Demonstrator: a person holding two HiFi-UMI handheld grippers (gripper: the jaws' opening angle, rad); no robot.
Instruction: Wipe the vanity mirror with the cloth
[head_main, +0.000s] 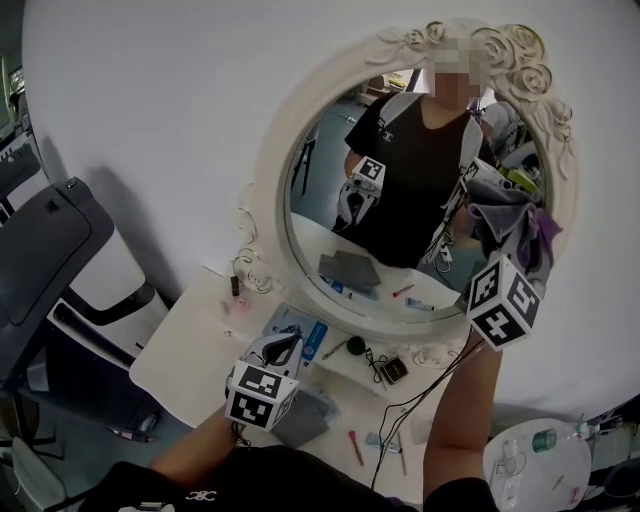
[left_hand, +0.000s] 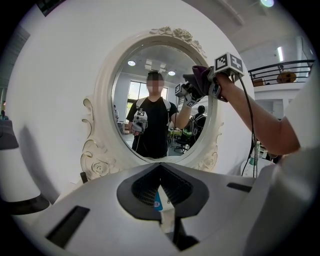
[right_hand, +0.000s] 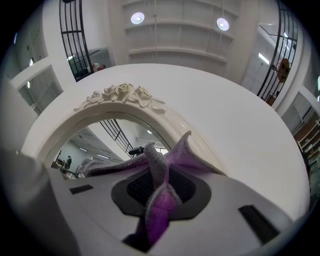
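Observation:
The oval vanity mirror (head_main: 330, 225) in its white rose-carved frame (head_main: 265, 170) stands on a white dressing table (head_main: 185, 350). My right gripper (head_main: 497, 255) is raised at the mirror's right side, shut on a purple and grey cloth (head_main: 512, 215) that lies against the glass near the frame. In the right gripper view the cloth (right_hand: 185, 152) bunches out of the jaws, just under the frame's arch (right_hand: 122, 97). My left gripper (head_main: 283, 347) hangs low over the table, shut and holding nothing. The left gripper view shows the mirror (left_hand: 155, 100) and the cloth (left_hand: 199, 82).
Small items lie on the table under the mirror: a blue tube (head_main: 315, 340), a black gadget (head_main: 393, 370), a red pen (head_main: 355, 447) and a cable. A grey chair (head_main: 40, 240) stands at the left. A round white side table (head_main: 540, 470) stands at the lower right.

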